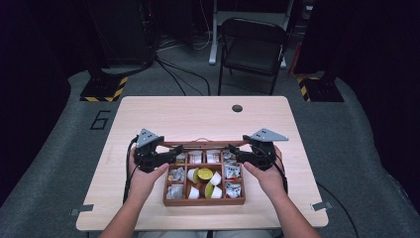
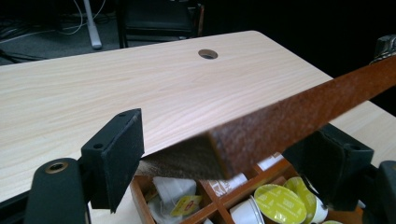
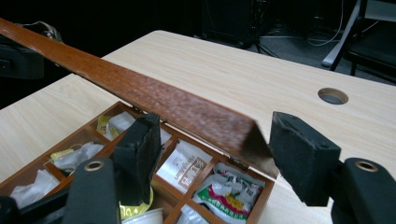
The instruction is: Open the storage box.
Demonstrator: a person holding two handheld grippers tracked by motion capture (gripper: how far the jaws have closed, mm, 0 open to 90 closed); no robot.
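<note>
A brown wooden compartment box [image 1: 204, 201] stands on the table near the person. Its hinged lid [image 1: 203, 144] is tipped up off the box. My left gripper [image 1: 174, 151] is at the lid's left front corner and my right gripper [image 1: 234, 154] at the right one. In the left gripper view the lid's corner [image 2: 261, 135] lies between the spread jaws of the left gripper [image 2: 224, 151]. In the right gripper view the lid [image 3: 187, 109] ends between the jaws of the right gripper [image 3: 217, 137], with a small gap to the right pad [image 3: 299, 154]. The compartments hold yellow-topped capsules [image 2: 280, 203] and tea sachets [image 3: 187, 170].
The light wooden table [image 1: 198, 114] stretches bare beyond the box, with a round cable hole [image 1: 237, 108] near its far edge. A black folding chair [image 1: 252, 44] stands behind the table. Cables trail from both grippers toward the person.
</note>
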